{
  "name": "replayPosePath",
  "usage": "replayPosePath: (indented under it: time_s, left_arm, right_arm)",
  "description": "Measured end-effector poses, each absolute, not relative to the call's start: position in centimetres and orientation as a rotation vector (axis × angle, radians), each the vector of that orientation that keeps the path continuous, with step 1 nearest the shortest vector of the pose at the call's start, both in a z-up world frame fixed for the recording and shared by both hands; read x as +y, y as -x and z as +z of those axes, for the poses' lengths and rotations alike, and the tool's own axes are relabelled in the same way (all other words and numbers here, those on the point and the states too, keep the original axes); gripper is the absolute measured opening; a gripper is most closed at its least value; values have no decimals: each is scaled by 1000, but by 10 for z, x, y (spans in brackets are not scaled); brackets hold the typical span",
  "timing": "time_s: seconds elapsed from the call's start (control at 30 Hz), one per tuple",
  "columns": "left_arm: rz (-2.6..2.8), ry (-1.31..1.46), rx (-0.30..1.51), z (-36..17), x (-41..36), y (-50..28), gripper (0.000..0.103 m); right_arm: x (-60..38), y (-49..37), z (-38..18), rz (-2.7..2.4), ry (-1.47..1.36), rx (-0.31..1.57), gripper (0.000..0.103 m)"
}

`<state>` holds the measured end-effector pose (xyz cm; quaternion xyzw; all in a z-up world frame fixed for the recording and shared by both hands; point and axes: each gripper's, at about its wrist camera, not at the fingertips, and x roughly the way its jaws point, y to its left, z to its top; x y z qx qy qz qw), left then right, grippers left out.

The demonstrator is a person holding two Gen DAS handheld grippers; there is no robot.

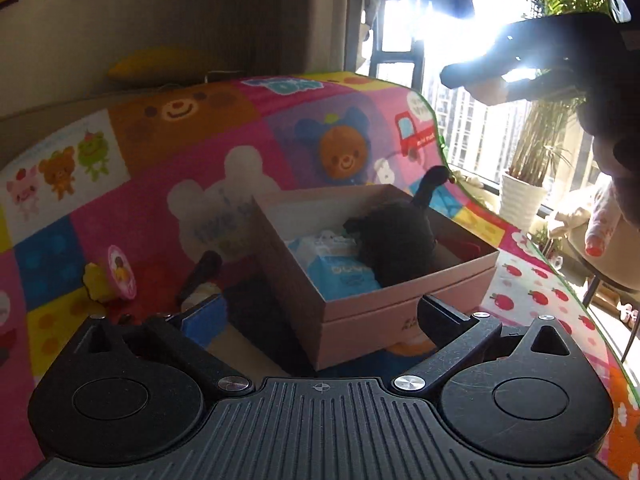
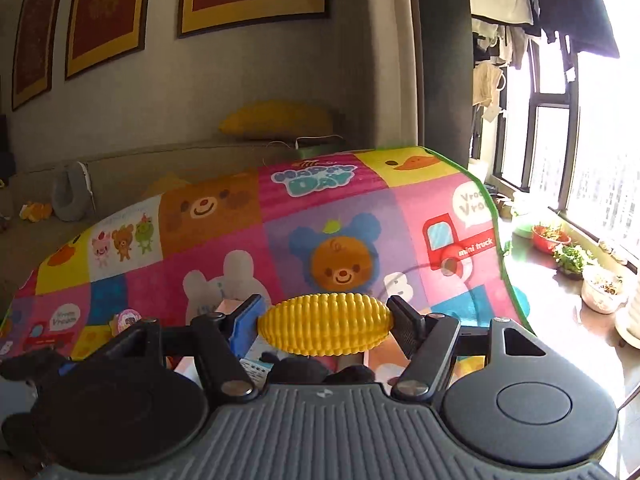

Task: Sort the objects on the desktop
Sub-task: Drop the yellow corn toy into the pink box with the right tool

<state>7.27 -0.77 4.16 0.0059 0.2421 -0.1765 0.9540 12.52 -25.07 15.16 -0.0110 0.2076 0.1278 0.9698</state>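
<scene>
While the right gripper pinches the toy corn by its tapered ends above the bench and the left gripper gapes empty before the half-filled box, the smooth cob could squirt free.

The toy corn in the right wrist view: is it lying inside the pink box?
No, the toy corn is held crosswise between the two fingers of the right gripper, raised in front of the colourful mat, not resting in the box.

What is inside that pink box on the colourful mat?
Inside the pink box lie a black plush toy and a blue-and-white packet; the toy covers whatever lies beneath it.
</scene>
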Motion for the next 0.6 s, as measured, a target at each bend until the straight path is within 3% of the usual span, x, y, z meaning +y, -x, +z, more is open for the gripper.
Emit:
replayPosePath:
  time_s: [0.07, 0.1, 0.13, 0.17, 0.3, 0.6]
  left_arm:
    - [-355, -5, 506, 33, -2, -68, 103]
    - [-352, 8, 515, 30, 3, -66, 103]
    - [-348, 25, 523, 27, 7, -64, 103]
    - [-347, 41, 529, 24, 12, -64, 103]
    - [-337, 87, 529, 15, 30, -60, 103]
    - [-352, 228, 537, 3, 48, -68, 103]
  right_arm:
    - [-229, -154, 160, 320, -17, 451, 67]
    - [-221, -165, 161, 346, -32, 464, 72]
    - [-211, -178, 163, 379, -41, 485, 86]
    - [-202, -189, 163, 381, -44, 504, 88]
    - [-186, -202, 153, 319, 8, 520, 87]
    - [-178, -198, 75, 122, 229, 599, 84]
